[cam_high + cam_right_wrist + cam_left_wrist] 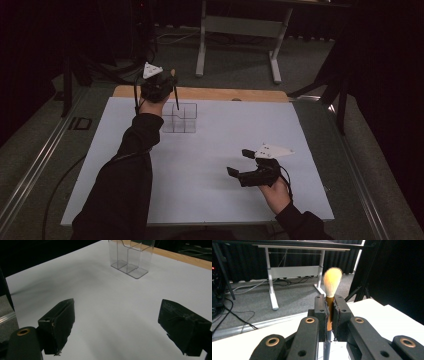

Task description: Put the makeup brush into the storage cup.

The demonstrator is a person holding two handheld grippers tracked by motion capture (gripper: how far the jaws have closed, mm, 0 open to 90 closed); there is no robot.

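While the right gripper point(239, 162) idles spread near the holder point(180, 118), a brush point(330, 297) is pinched upright above the holder by the left gripper point(331, 312), handle down for insertion.

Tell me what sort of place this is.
Probably a lab or recording studio: black curtains hang all round, cables trail over grey carpet, and a white-covered table carries just a clear organiser.
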